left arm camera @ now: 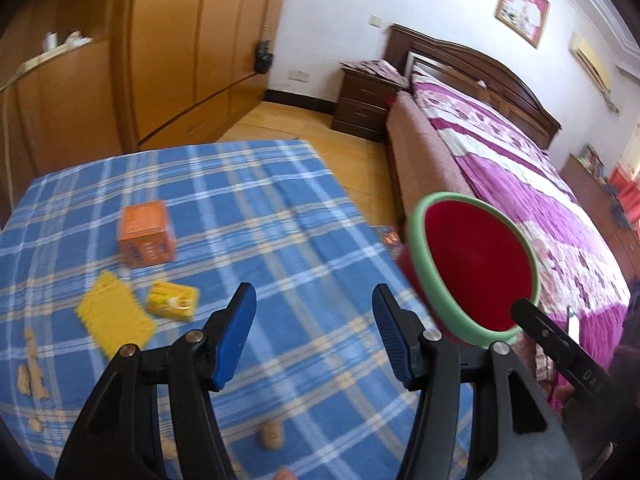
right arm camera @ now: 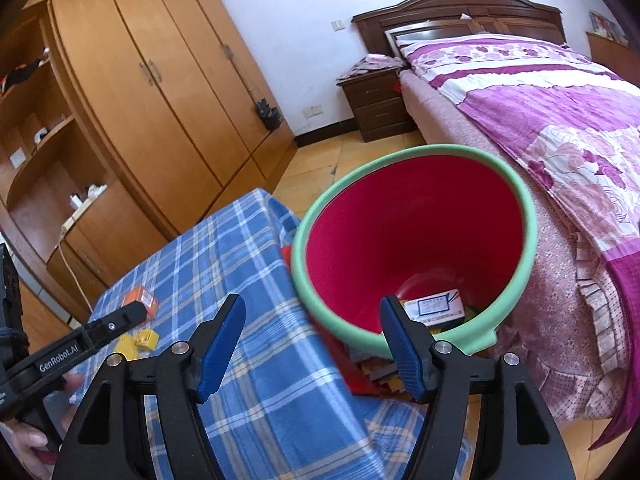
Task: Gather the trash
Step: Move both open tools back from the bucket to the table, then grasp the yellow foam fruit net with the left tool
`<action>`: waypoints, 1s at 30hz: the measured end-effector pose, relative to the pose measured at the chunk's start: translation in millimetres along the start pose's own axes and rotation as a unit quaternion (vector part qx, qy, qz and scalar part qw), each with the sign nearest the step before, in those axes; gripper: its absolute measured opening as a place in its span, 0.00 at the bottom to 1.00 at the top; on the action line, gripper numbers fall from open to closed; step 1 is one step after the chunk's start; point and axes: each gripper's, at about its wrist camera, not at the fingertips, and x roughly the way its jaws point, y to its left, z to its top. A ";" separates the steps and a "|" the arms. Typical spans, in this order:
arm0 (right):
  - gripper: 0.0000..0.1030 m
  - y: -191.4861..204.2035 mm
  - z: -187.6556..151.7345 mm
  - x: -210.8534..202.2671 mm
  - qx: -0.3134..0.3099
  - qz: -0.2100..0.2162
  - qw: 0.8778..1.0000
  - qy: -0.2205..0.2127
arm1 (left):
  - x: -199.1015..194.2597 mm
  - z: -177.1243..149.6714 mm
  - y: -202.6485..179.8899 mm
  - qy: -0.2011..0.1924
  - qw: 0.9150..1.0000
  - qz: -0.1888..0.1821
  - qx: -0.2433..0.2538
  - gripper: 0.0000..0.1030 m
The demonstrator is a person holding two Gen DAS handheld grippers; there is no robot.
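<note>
A red bin with a green rim (left arm camera: 476, 272) (right arm camera: 416, 240) stands beside the table covered in blue plaid cloth (left arm camera: 280, 220) (right arm camera: 224, 248). A white and blue box (right arm camera: 434, 306) lies at the bin's bottom. On the cloth are an orange box (left arm camera: 146, 234) (right arm camera: 140, 300), a yellow wrapper (left arm camera: 116, 316), a yellow packet (left arm camera: 172, 302) and several peanut shells (left arm camera: 272, 434). My left gripper (left arm camera: 312, 304) hangs open over the cloth with nothing between its fingers. My right gripper (right arm camera: 312, 312) is open and empty, at the bin's near rim.
A bed with a purple floral cover (right arm camera: 560, 120) lies right of the bin. A dark nightstand (right arm camera: 376, 100) sits by the headboard, and a wooden wardrobe (right arm camera: 160, 80) lines the left wall. Wooden floor (left arm camera: 280, 120) shows beyond the table.
</note>
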 end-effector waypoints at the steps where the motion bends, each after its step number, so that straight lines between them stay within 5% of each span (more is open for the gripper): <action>1: 0.69 2.8 -1.0 1.3 -0.002 0.001 1.000 0.002 | -1.5 -0.8 8.2 -0.001 1.000 0.007 -0.007 0.59; 19: 0.69 38.9 -17.5 17.0 -0.030 0.007 0.999 0.034 | 0.7 -17.7 118.3 0.010 0.990 0.112 -0.085 0.67; 30: 0.69 45.9 -21.6 21.2 -0.038 0.002 0.998 0.044 | 25.7 -26.3 146.3 0.043 0.984 0.141 -0.103 0.68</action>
